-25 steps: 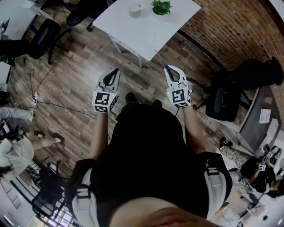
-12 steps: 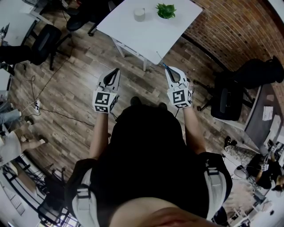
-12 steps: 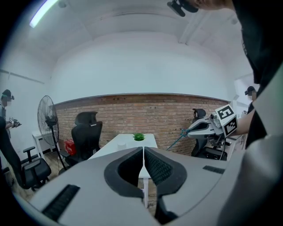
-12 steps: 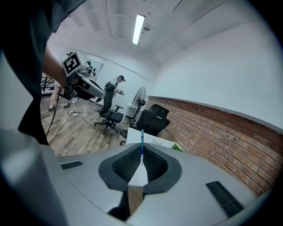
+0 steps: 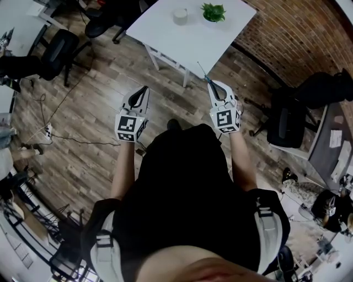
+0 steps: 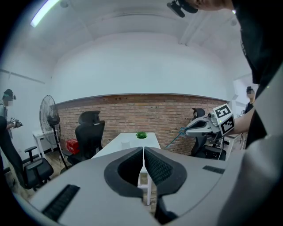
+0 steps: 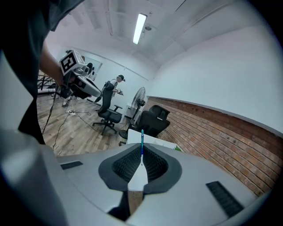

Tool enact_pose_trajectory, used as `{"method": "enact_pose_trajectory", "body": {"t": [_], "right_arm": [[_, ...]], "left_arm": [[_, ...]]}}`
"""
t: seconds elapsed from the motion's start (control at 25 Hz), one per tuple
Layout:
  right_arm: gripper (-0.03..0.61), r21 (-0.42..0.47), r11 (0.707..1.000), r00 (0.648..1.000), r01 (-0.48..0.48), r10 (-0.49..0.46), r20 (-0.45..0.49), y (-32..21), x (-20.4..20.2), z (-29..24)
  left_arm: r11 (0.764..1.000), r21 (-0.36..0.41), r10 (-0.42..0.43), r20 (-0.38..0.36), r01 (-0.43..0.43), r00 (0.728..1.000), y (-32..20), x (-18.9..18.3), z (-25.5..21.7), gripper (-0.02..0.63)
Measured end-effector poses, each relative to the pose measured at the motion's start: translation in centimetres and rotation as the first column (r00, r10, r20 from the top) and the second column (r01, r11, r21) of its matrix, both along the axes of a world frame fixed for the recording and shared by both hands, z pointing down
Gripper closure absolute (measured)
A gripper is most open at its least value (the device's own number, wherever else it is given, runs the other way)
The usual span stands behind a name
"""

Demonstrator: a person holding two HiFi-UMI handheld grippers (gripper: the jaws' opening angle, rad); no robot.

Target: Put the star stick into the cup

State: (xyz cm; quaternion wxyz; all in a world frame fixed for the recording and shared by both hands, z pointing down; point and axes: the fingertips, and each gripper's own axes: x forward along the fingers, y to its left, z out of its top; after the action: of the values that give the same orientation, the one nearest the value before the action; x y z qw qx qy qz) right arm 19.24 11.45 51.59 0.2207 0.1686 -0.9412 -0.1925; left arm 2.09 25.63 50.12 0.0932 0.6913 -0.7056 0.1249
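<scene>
While the person stands on the wood floor (image 5: 99,82) short of the white surface (image 5: 205,45), the right hand-held gripper (image 5: 212,84) pinches the star stick (image 5: 203,70), thin shaft poking out past its tips. The left hand-held gripper (image 5: 145,88) is pressed together, nothing in it. The cup (image 5: 180,16) sits on the surface near a small green plant (image 5: 214,11), well apart from the stick.

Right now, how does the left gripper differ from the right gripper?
The right gripper has its fingers clamped on the star stick, which juts out forward; the left gripper has its fingers closed on nothing. In the head view the right gripper sits slightly nearer the white table than the left gripper. Shared: both are shut, point toward the table and hover over the wood floor.
</scene>
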Motion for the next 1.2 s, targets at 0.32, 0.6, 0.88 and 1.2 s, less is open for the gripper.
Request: {"method": "enact_pose_trajectory", "body": {"t": [0.32, 0.6, 0.88, 1.2], "right_arm": [[0.569, 0.000, 1.000, 1.000, -0.015, 0.015, -0.006, 0.5, -0.1, 0.0], [0.568, -0.007, 1.000, 1.000, -0.018, 0.018, -0.008, -1.1, -1.0, 0.1], [0.569, -0.037, 0.999, 1.000, -0.015, 0.015, 0.011, -3.3, -3.5, 0.6], [0.568, -0.054, 0.998, 1.000, -0.014, 0.015, 0.017, -7.2, -6.9, 0.9]], "left_arm": [[1.000, -0.001, 0.020, -0.006, -0.020, 1.000, 0.6, -0.1, 0.3, 0.589], [1.000, -0.006, 0.020, -0.002, -0.020, 1.000, -0.6, -0.9, 0.1, 0.589], [1.000, -0.026, 0.007, -0.010, -0.007, 1.000, -2.5, -3.0, 0.5, 0.589], [1.000, -0.029, 0.004, -0.003, -0.004, 1.000, -7.2, -6.4, 0.4, 0.589]]}}
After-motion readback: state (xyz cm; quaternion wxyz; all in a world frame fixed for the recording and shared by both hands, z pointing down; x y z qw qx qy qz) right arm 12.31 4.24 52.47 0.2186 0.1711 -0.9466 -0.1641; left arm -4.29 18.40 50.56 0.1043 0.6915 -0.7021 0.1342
